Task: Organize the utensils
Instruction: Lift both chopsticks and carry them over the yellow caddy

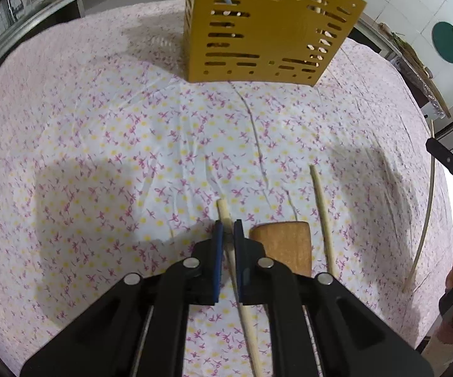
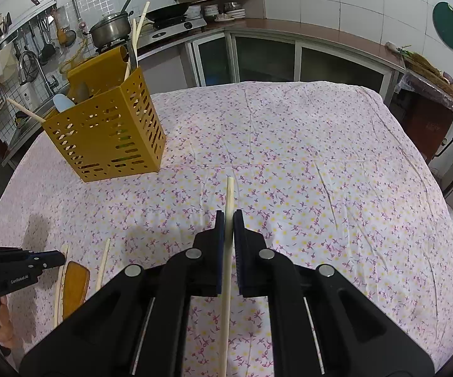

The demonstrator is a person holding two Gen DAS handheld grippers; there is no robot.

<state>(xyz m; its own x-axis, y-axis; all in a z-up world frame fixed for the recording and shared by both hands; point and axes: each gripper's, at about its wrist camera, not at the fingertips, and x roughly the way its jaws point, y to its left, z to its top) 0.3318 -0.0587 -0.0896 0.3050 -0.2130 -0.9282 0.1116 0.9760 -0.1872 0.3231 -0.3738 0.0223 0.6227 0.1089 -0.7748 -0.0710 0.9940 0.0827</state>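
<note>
A yellow slotted utensil holder [image 1: 267,28] stands at the far side of the floral tablecloth; it also shows in the right wrist view [image 2: 110,135] with several utensils in it. My left gripper [image 1: 228,229] is shut on a pale chopstick [image 1: 223,212] low over the cloth. Beside it lie a wooden spatula [image 1: 284,246] and another chopstick [image 1: 322,216]. My right gripper [image 2: 229,220] is shut on a chopstick [image 2: 229,194], held above the cloth. The left gripper shows at the left edge of the right wrist view [image 2: 47,259].
The table's floral cloth [image 2: 304,163] spreads wide to the right. A kitchen counter with a stove and pot [image 2: 111,28] runs behind. A green round board [image 2: 450,26] hangs on the wall.
</note>
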